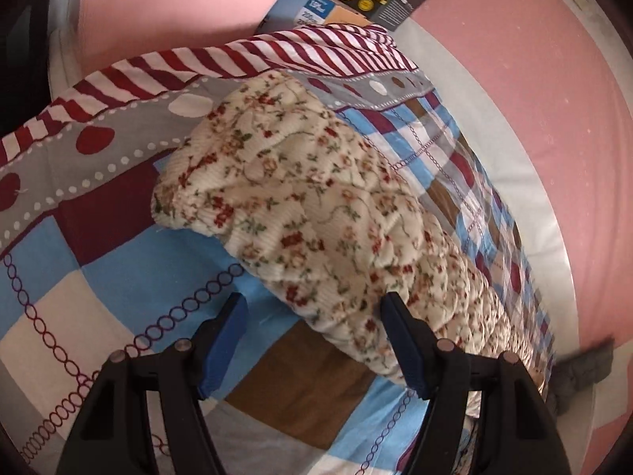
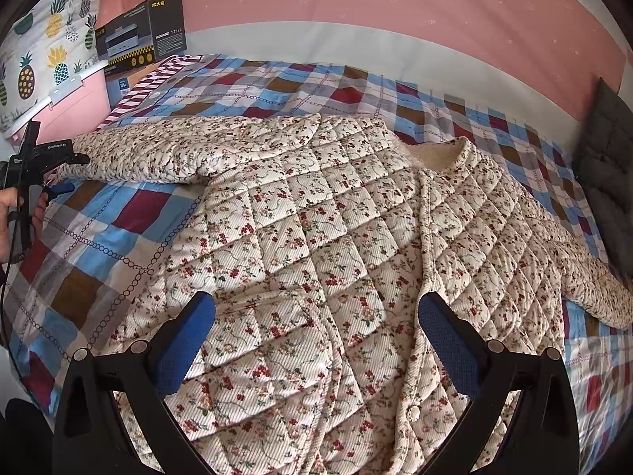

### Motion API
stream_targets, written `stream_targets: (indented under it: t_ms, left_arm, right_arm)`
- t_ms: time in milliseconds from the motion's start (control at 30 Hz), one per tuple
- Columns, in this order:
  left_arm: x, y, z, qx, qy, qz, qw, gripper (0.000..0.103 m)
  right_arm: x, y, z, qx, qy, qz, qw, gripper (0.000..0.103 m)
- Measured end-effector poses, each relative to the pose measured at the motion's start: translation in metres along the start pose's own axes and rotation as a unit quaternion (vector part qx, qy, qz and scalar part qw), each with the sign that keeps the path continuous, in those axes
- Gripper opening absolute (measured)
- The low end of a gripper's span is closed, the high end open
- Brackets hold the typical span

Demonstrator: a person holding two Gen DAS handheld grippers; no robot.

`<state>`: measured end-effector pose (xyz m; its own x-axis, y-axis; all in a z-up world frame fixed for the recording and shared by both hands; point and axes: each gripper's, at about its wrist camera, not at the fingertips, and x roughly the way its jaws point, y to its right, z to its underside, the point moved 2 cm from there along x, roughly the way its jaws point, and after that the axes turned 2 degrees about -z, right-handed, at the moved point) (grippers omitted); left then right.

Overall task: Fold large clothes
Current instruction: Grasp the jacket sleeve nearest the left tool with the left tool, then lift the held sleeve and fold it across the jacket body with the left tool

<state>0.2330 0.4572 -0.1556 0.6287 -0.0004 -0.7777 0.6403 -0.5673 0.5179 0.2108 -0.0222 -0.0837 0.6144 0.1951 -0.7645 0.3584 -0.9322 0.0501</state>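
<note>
Jacket point(image 2: 316, 237) flat, collar toward wall (sleeves outspread)

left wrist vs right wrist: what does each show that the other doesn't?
Left wrist only: the sleeve cuff close up, beside the open left gripper, and a grey cloth at the bed edge.

Right wrist only: the whole floral quilted jacket laid flat with its collar and front snaps, the pineapple-print fabric, a dark cushion, and the open right gripper over the hem.

Both: the jacket's sleeve, the checked bedcover, the black box and the pink wall.
</note>
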Motion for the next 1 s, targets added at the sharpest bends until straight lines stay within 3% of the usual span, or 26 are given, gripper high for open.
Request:
stream_targets:
  t_ms: [100, 167, 233, 333, 433, 533, 667, 833, 1000]
  left_arm:
    - [0.011, -0.005, -0.010, -0.020, 0.012, -0.001, 0.9997, 0.070]
    - [0.015, -0.004, -0.016, -0.019, 0.024, -0.022, 0.9993, 0.056]
    - [0.020, 0.001, -0.022, -0.008, 0.027, -0.047, 0.9985, 0.030]
    - [0.012, 0.016, -0.029, 0.033, 0.041, -0.065, 0.9965, 0.016]
    - [-0.011, 0.047, -0.032, 0.089, 0.076, -0.069, 0.9908, 0.013]
    - [-0.043, 0.083, -0.033, 0.124, 0.100, -0.042, 0.9864, 0.013]
    - [-0.086, 0.155, -0.023, 0.192, 0.122, 0.018, 0.9736, 0.012]
    - [-0.122, 0.262, 0.025, 0.283, 0.123, 0.103, 0.9455, 0.012]
    - [-0.104, 0.357, 0.098, 0.354, 0.074, 0.167, 0.9174, 0.012]
  right_arm:
    - [0.005, 0.003, 0.001, 0.002, -0.002, -0.002, 1.000, 0.102]
    - [0.007, 0.006, 0.002, 0.006, -0.003, -0.002, 1.000, 0.102]
    - [0.008, 0.010, 0.004, 0.011, -0.004, -0.003, 1.000, 0.102]
    - [0.007, 0.016, 0.007, 0.020, -0.004, -0.005, 1.000, 0.102]
    - [0.004, 0.025, 0.011, 0.030, -0.003, -0.005, 1.000, 0.102]
    - [0.001, 0.034, 0.014, 0.040, -0.001, -0.007, 0.999, 0.102]
    - [-0.006, 0.048, 0.019, 0.059, 0.005, -0.008, 0.998, 0.102]
    - [-0.017, 0.073, 0.026, 0.090, 0.014, -0.006, 0.996, 0.102]
    - [-0.029, 0.110, 0.038, 0.129, 0.023, 0.006, 0.991, 0.102]
